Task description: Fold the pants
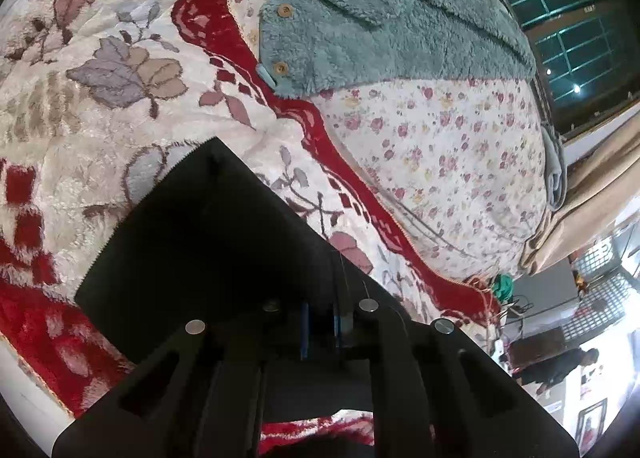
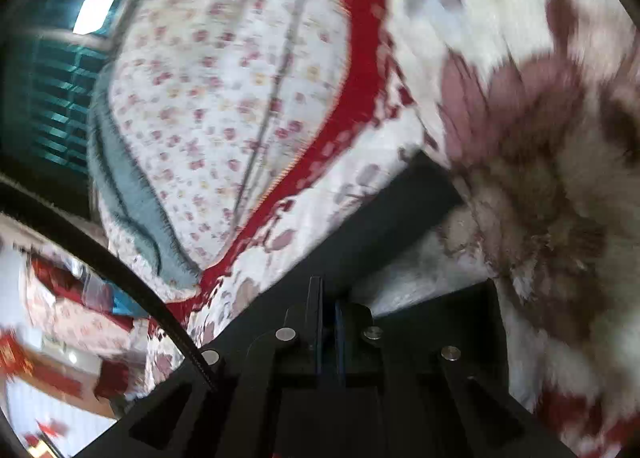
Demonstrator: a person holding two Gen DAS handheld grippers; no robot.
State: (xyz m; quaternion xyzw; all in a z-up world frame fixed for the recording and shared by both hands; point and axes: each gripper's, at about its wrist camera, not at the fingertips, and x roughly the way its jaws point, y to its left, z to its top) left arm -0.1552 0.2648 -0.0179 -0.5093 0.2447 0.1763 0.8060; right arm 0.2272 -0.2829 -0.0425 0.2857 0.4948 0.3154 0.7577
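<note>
The teal fuzzy pants [image 1: 384,26] with wooden buttons lie flat on the floral bedspread [image 1: 440,146], far ahead of my left gripper [image 1: 168,194]. Its black fingers look pressed together over the red and cream fleece blanket [image 1: 120,70], with nothing seen between them. In the blurred right wrist view a teal fuzzy edge [image 2: 128,194] shows at the bedspread's left side. My right gripper [image 2: 436,178] has its fingers together, close to the fleece blanket [image 2: 540,118]; whether they pinch it is unclear.
A dark window [image 1: 568,18] with bars is behind the bed. A tan curtain [image 1: 592,194] hangs at the bed's far side. Room furniture and a person [image 1: 560,370] show at the lower right. A black cable [image 2: 100,250] crosses the right wrist view.
</note>
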